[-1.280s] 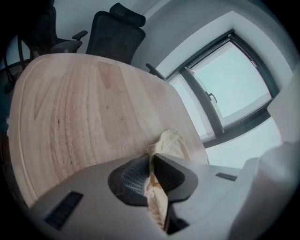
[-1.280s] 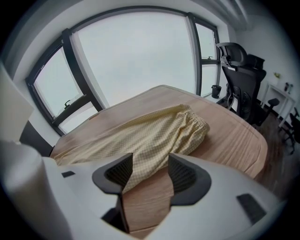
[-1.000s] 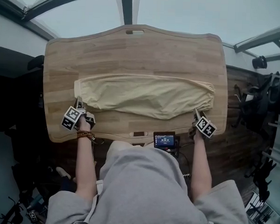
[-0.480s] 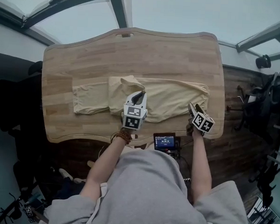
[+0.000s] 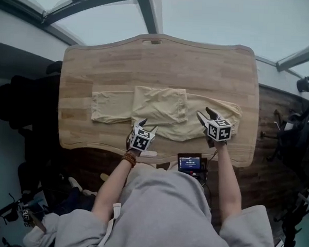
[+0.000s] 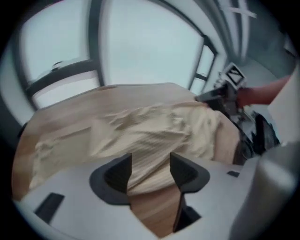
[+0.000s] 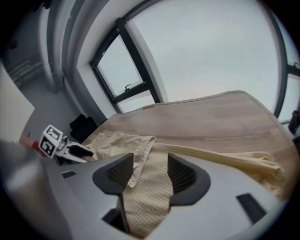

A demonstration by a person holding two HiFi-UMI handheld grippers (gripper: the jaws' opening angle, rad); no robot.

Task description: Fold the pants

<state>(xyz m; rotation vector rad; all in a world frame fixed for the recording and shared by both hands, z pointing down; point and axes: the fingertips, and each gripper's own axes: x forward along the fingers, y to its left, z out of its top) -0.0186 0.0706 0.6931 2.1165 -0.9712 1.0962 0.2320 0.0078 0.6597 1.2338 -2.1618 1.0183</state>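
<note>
The beige pants (image 5: 160, 105) lie lengthwise across the wooden table (image 5: 163, 59), with one part folded over onto the middle. My left gripper (image 5: 146, 126) hovers at the pants' near edge. Its jaws have just been opening and stand open (image 6: 150, 164), with cloth (image 6: 154, 136) beyond them and bare wood under them; nothing is held. My right gripper (image 5: 204, 113) sits over the pants' right part. Its jaws stand open (image 7: 150, 168), with a strip of the cloth (image 7: 147, 187) lying between the pads.
A small screen device (image 5: 189, 162) hangs at the table's near edge between my arms. Dark chairs and gear stand off the left side (image 5: 26, 103) and the right side (image 5: 299, 128). Bare wood runs along the far half of the table.
The left gripper carried the pants' left end over to the middle, let it go and drew back to the near edge. The right gripper moved from the table's near edge onto the pants' right part.
</note>
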